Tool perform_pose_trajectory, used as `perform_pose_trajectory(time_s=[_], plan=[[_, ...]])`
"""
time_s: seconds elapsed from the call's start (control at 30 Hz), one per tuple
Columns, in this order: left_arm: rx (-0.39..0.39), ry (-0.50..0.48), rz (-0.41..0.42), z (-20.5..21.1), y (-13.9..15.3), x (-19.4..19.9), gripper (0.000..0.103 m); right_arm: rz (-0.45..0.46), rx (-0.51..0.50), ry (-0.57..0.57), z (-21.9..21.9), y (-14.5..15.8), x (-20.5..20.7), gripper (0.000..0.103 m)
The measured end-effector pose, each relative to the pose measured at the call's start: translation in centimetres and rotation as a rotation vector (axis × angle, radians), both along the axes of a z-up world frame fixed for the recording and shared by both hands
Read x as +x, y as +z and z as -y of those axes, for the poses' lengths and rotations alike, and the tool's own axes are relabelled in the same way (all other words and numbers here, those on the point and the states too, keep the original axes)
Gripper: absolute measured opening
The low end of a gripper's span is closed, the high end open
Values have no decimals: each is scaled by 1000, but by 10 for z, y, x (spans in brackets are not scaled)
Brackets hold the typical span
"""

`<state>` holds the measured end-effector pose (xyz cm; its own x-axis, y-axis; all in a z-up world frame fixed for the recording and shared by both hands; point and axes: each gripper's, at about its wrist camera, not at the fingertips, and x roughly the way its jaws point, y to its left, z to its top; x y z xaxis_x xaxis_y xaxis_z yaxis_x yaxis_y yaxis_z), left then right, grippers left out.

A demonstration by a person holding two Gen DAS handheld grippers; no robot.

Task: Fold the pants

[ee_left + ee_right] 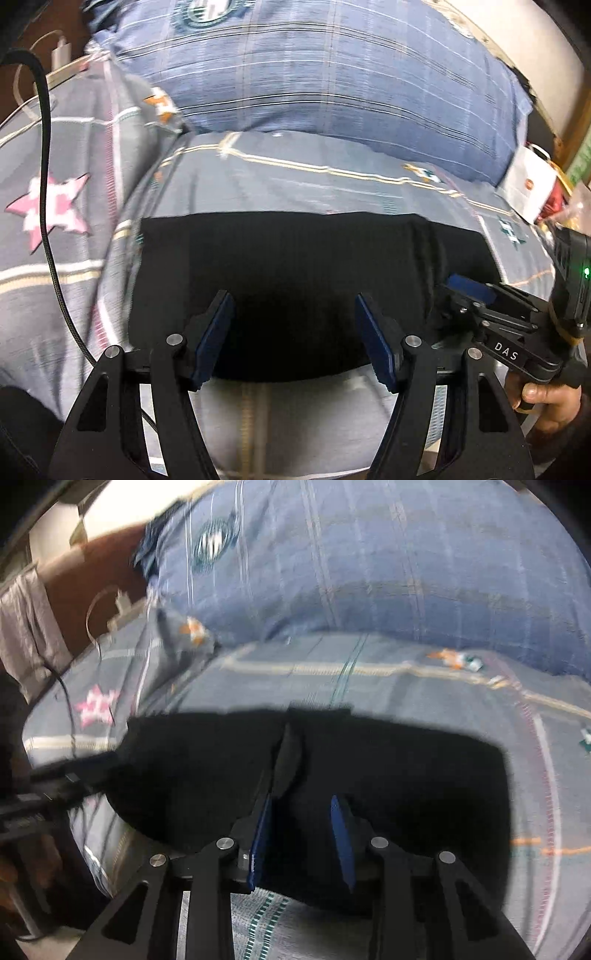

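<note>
The folded black fabric pants (295, 295) are framed by the left gripper (293, 341), jaws wide and empty – the right gripper (303, 843), jaws narrower with nothing pinched, is seen over a raised fold only in its own view.

The right wrist view is smeared by motion, so the folded black fabric pants (369, 775) show no clear creases there. The blue plaid pillow (332, 74) runs past the top edge. In the left wrist view, a bare hand (550, 402) is cropped at the right edge.

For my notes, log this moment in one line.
pants: folded, on bed | left gripper: open | right gripper: open, above pants
</note>
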<state>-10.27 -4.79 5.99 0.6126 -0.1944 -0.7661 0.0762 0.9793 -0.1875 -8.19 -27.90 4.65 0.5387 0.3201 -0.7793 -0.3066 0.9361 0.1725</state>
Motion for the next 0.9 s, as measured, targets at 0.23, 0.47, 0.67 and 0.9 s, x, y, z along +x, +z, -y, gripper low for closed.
perform_pose_trajectory(time_s=[0.23, 0.47, 0.67, 0.9], plan=[[2, 75, -17, -29, -9, -4, 68, 45, 23, 30, -12, 21, 0, 35], [-3, 94, -16, -38, -11, -8, 68, 32, 22, 77, -36, 16, 8, 36], [-19, 139, -27, -53, -16, -13, 76, -13, 45, 75, -38, 7, 14, 39], [-40, 149, -41, -59, -21, -17, 76, 29, 58, 124, -52, 28, 13, 40]])
